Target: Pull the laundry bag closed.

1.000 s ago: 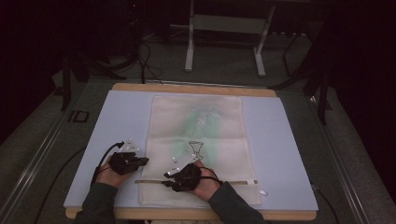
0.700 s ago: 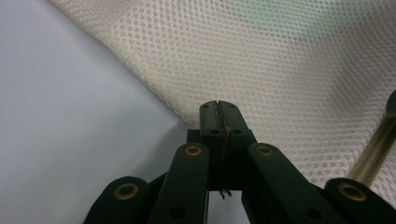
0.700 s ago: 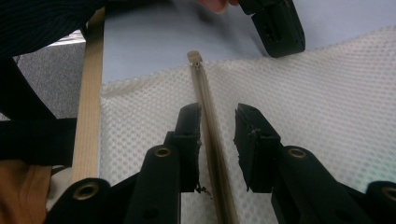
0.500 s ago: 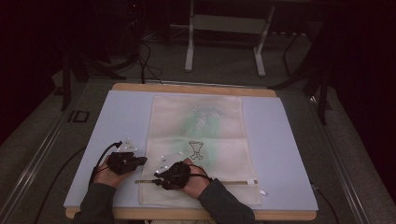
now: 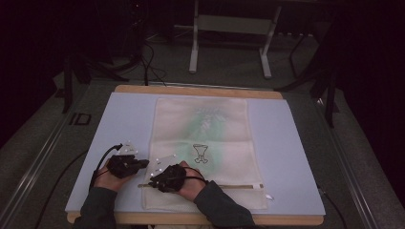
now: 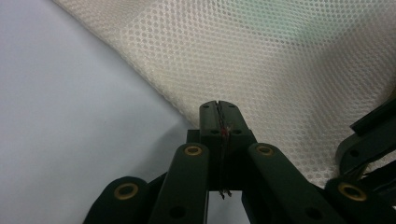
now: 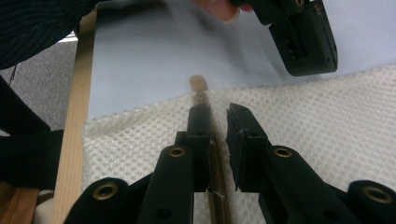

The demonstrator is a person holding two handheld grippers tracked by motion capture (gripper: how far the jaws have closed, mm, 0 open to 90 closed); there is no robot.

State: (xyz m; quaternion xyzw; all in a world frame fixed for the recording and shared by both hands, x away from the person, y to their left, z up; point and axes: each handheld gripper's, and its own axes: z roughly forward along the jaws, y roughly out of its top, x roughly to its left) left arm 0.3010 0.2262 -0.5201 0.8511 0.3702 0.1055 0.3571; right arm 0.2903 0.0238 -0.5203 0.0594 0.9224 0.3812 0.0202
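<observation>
A: Mesh, cream-coloured, forms a flat laundry bag (image 5: 203, 148) lying on a pale blue mat (image 5: 296, 157) in the high view. A brown zipper (image 5: 229, 185) runs across the bag's near end, at about 6 o'clock on the mat. Where are the grippers?

B: Both sit at the bag's near left corner, around 7 o'clock. The left gripper (image 6: 218, 108) has its jaws pressed together, with what looks like a thin thread between them, right at the mesh edge. I cannot tell whether it pinches the fabric itself. The right gripper (image 7: 217, 119) is parted a little, its jaws straddling the zipper line close to the zipper's end (image 7: 198, 83).

A: So what does the step in hand look like?

B: Probably working the zipper from its left end. To do it well, the right gripper should close squarely on the slider or tab, not on loose mesh. The left one should pin the corner so the bag does not bunch.

A: Any risk?

B: Mesh snags easily. A pull kept straight along the track, toward 3 o'clock, seems safest.
</observation>
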